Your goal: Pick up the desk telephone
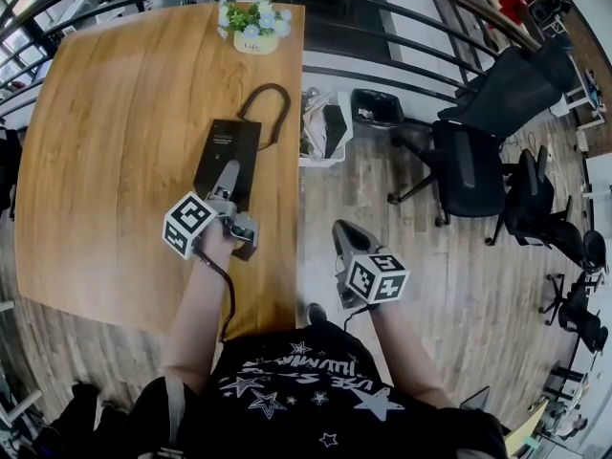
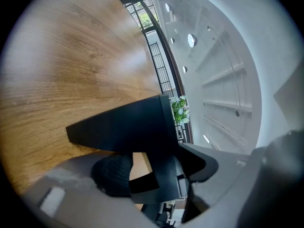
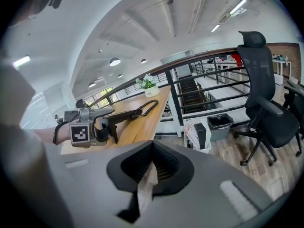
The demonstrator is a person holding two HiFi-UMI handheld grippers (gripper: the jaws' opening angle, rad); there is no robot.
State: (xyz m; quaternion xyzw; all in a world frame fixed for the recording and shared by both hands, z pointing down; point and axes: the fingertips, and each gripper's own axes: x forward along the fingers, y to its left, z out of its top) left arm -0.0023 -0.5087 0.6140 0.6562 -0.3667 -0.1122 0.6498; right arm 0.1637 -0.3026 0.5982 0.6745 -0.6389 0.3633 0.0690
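The black desk telephone (image 1: 225, 151) lies on the wooden table (image 1: 115, 161) near its right edge, with its cord (image 1: 273, 98) looped at the far end. My left gripper (image 1: 228, 175) is at the phone's near end. In the left gripper view the phone (image 2: 128, 125) fills the space between the jaws, and a strip of wood shows between it and the lower pad (image 2: 111, 175). From the right gripper view, the left gripper (image 3: 102, 122) straddles the raised near end of the phone (image 3: 126, 114). My right gripper (image 1: 344, 232) hangs off the table over the floor, jaws together and empty (image 3: 151, 167).
A white pot of flowers (image 1: 254, 22) stands at the table's far edge. A black railing (image 1: 382, 70) runs behind the table. A white crate of clutter (image 1: 323, 127) and a black waste bin (image 1: 375, 108) sit on the floor to the right, with office chairs (image 1: 469, 161) beyond.
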